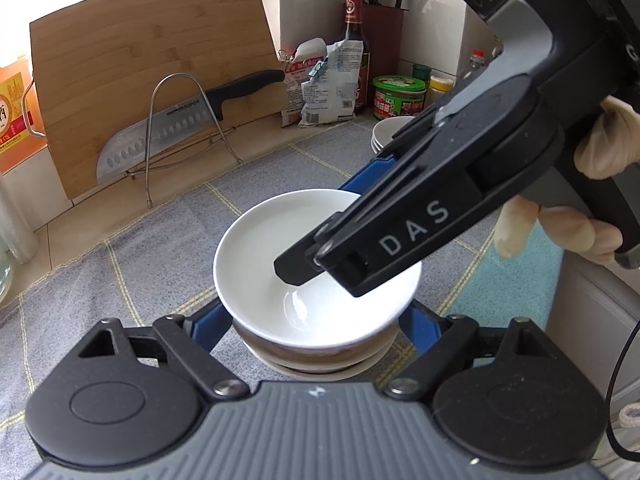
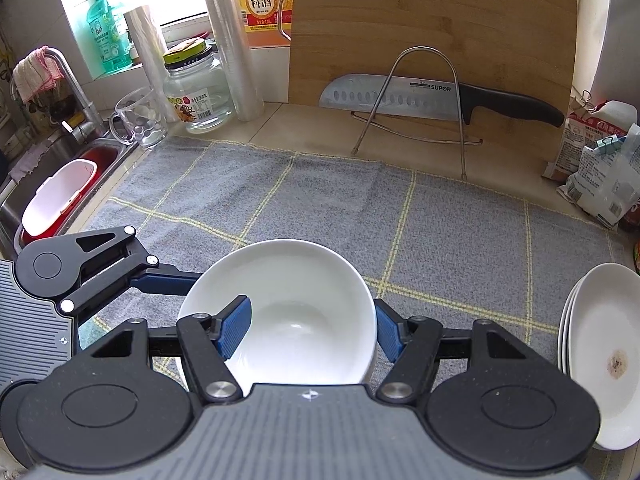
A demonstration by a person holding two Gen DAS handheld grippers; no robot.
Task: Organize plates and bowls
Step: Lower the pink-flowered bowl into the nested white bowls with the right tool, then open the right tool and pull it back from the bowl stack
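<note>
The right gripper [image 2: 310,330] slants steeply down over the grey mat [image 2: 460,232], clamped on the top white bowl's [image 2: 288,312] rim, one pad inside, one outside. The left gripper [image 1: 316,320] tilts down with fingers apart, flanking the bowl stack [image 1: 312,354], seemingly without touching. Stacked plates [image 2: 600,356] sit nearby.

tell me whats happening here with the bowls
A person is stacking white bowls on a grey checked cloth. The right gripper pinches the top bowl's wall, one finger inside. The left gripper straddles the bowl stack underneath. A pile of plates waits alongside.
</note>
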